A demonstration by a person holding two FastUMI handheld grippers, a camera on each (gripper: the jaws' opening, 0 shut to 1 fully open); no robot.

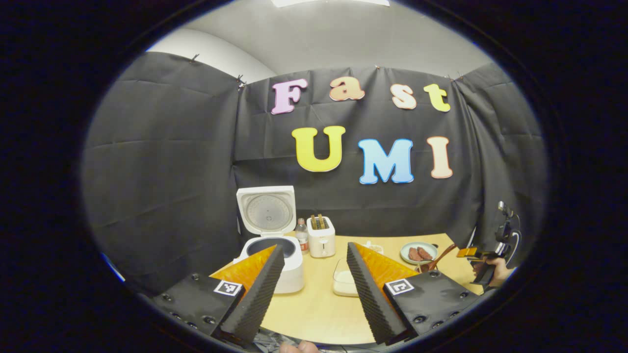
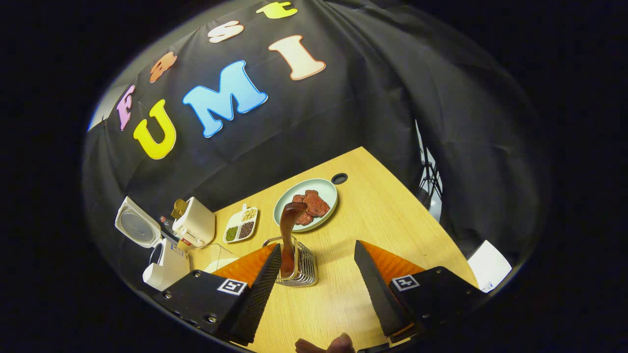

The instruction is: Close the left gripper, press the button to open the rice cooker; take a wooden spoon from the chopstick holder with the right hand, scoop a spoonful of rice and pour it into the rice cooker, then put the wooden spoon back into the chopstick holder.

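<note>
Rice cooker sits near the table's left edge, lid up, so the button step looks done. Left gripper hangs released, fingers spread, holding nothing. Clear rice container sits beside the cooker for short scoops. Wooden spoon stands bowl-up in the wire holder toward the right edge. Right gripper is spread wide by it, empty.

Wooden spoon glossy brown; chopstick holder shiny wire metal; table matt wood.
</note>
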